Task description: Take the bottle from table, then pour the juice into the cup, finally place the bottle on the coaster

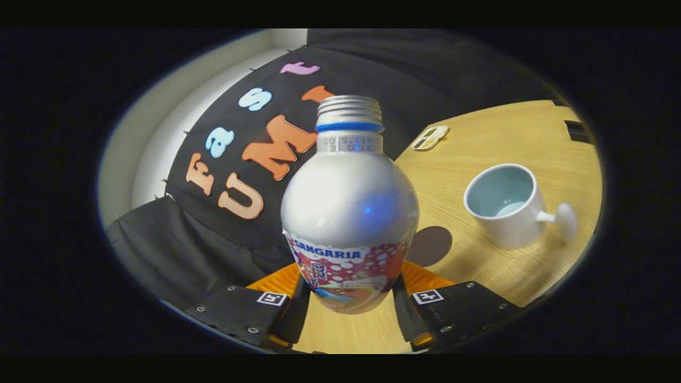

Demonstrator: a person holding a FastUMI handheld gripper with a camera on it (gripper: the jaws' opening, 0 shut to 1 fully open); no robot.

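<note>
Silver and uncapped, the bottle [349, 213] sits between the jaws, which press on its printed lower body from both sides; the gripper [348, 298] has it clamped and appears to hold it clear of the table [511, 138], roughly upright. Off to the right stands the cup [503, 205], mouth up, handle turned away from the bottle. A dark round coaster [432, 244] lies just behind the bottle, between it and the cup. To pour well, I'd carry the neck over the cup's rim first, then tip slowly. The gripper looks forward, slightly rolled.
</note>
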